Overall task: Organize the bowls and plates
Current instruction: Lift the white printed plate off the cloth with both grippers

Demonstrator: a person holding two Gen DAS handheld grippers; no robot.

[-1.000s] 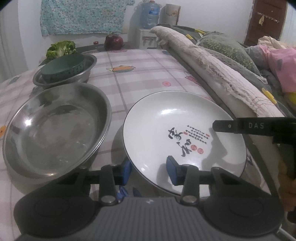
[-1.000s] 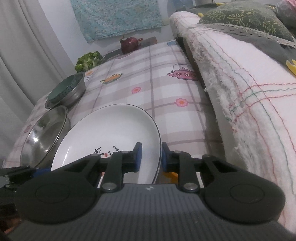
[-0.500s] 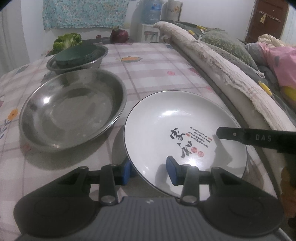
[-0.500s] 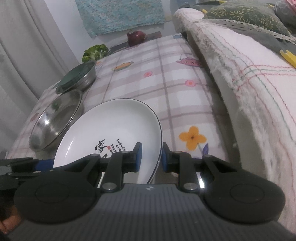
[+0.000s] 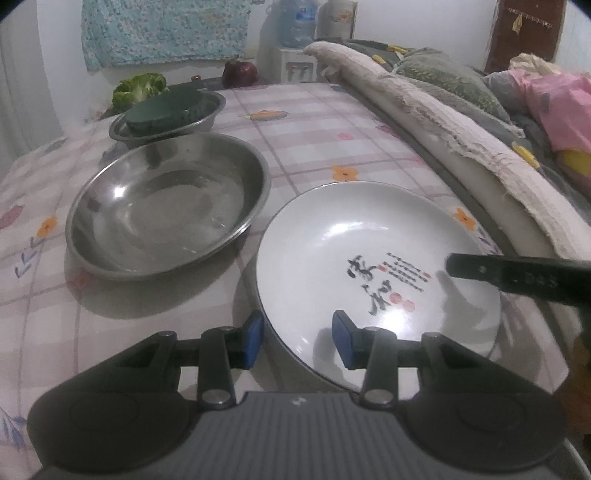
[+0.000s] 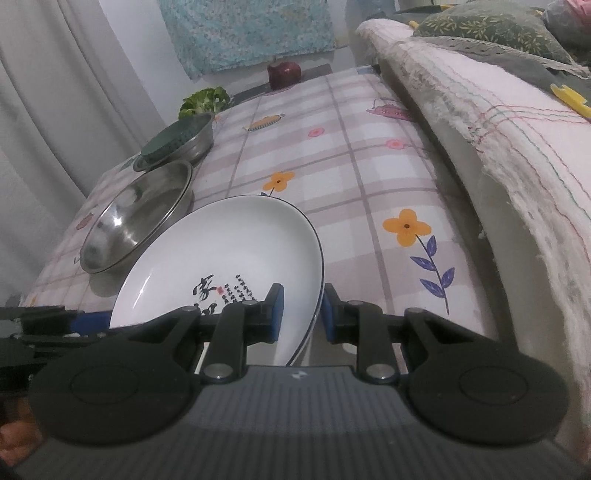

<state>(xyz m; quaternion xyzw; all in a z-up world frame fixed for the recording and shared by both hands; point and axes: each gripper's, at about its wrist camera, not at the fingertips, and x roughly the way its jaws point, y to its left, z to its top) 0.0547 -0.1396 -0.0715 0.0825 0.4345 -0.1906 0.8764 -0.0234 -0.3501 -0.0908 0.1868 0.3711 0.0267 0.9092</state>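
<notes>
A checked tablecloth printed with orange flowers, pink blossoms and small teapots covers the work surface, filling the middle of both views. Along its right edge runs a rolled, frayed cream blanket, with grey-green patterned cushions and a pink cloth bundle heaped behind it at the upper right of the left wrist view. On the back wall at upper left hangs a turquoise patterned cloth; a water dispenser bottle stands at top centre, and pale curtains fill the upper left of the right wrist view. At the far end of the surface sit a head of broccoli and a dark red teapot-like object.

A white plate with black calligraphy and red seals takes up the lower right centre of the left wrist view, its near rim raised off the cloth. The left gripper straddles the plate's near rim with its blue pads apart, one outside the rim and one over the plate, not visibly pinching it. The right gripper is closed on the plate's opposite rim, both pads against it. Just left of the plate rests a large steel basin; beyond that, at upper left, a smaller steel bowl holds a dark green bowl.
</notes>
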